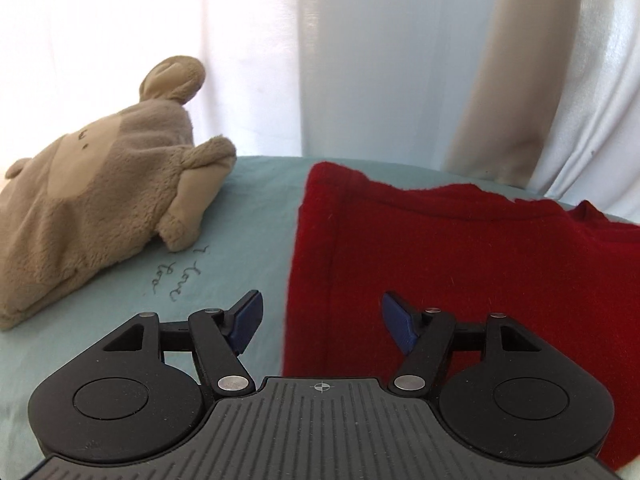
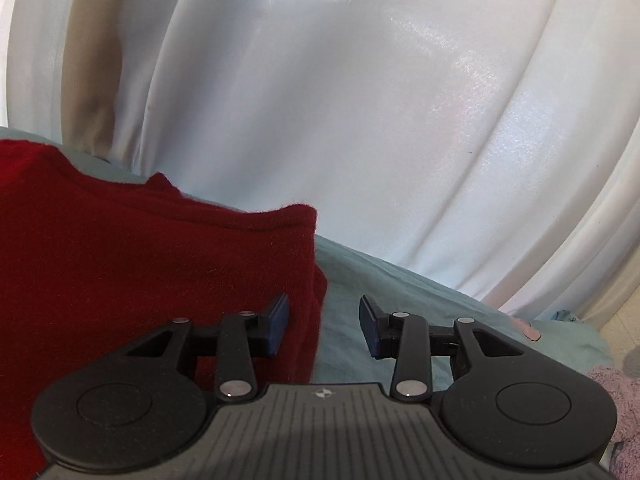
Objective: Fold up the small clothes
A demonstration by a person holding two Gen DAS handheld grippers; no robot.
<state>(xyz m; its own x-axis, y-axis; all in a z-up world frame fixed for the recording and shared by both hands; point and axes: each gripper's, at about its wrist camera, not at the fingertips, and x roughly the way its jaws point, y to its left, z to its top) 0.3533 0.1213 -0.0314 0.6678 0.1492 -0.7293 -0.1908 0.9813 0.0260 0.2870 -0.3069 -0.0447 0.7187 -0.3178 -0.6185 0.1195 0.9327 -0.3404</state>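
Your fuzzy red folded garment (image 1: 460,256) on the bed (image 1: 248,216) is soft, floppy and light. Grab its thick edges. Left claw (image 1: 322,316) and right claw (image 2: 322,326) are apart, holding nothing.

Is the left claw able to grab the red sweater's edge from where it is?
Probably yes. The left claw is open, and the red sweater has its near edge lying right between the fingers on the sheet, with nothing in the way.

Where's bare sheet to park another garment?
Free: the teal sheet strip between the plush bear and the red garment, and the sheet right of the garment's edge. Crowded: far-left under the bear; a lilac cloth takes the right corner.
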